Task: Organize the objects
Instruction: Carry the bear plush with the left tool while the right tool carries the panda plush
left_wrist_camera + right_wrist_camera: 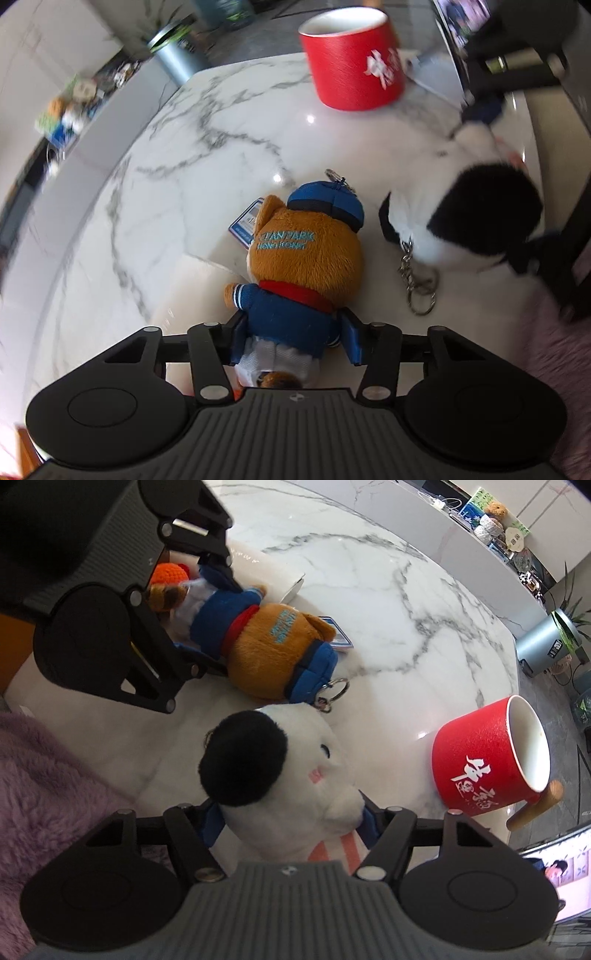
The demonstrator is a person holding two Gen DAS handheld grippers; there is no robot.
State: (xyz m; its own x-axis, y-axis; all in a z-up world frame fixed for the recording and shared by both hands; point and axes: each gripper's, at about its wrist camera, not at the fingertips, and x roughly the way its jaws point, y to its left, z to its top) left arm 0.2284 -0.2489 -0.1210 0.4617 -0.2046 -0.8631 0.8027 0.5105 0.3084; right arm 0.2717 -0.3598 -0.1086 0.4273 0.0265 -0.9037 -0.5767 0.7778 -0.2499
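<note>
A brown plush bear (306,254) in a blue jacket and blue cap lies face down on the white marble table (207,155). My left gripper (295,341) is shut on the bear's blue body; it also shows in the right wrist view (210,609). A white plush toy (295,775) with a black ear and a keychain sits just right of the bear. My right gripper (291,821) is shut on the white toy's lower body. The white toy also shows blurred in the left wrist view (461,206).
A red mug (487,760) with white characters and a wooden handle stands on the table to the right; it also shows in the left wrist view (354,62). A purple fuzzy cloth (48,775) lies at the near left. A screen (557,871) stands at the right edge.
</note>
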